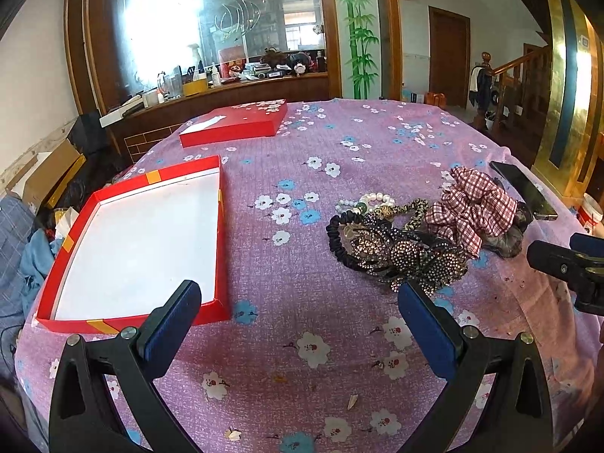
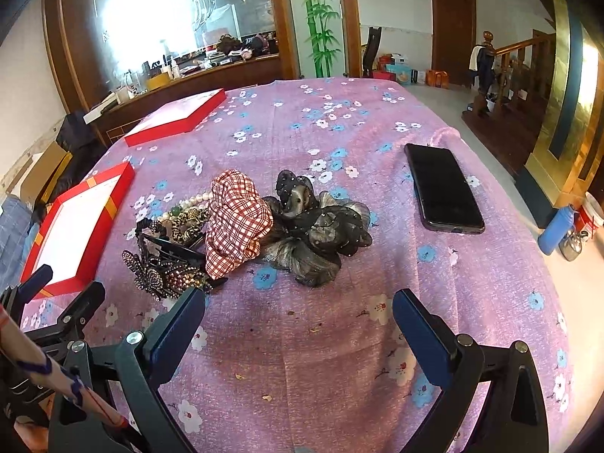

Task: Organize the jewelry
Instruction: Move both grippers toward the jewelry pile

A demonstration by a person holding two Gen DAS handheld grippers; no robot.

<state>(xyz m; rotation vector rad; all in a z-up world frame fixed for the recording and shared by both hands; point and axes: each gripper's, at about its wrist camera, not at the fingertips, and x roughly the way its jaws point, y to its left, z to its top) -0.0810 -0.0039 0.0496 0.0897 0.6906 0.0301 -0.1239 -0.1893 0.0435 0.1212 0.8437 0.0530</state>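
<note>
Both grippers hover low over the near edge of the tablecloth [image 1: 339,173], jaws spread wide and holding nothing: the left gripper [image 1: 298,294] and the right gripper [image 2: 298,302]. The jewelry pile [image 1: 396,241] lies mid-table, just beyond them: pearl bracelet [image 1: 364,201], rhinestone clips [image 1: 407,256], checked scrunchie [image 2: 238,222], dark scrunchie [image 2: 321,234]. The open red box [image 1: 222,226] sits left, its lid [image 1: 234,128] farther back. A phone [image 2: 443,188] lies right.
</note>
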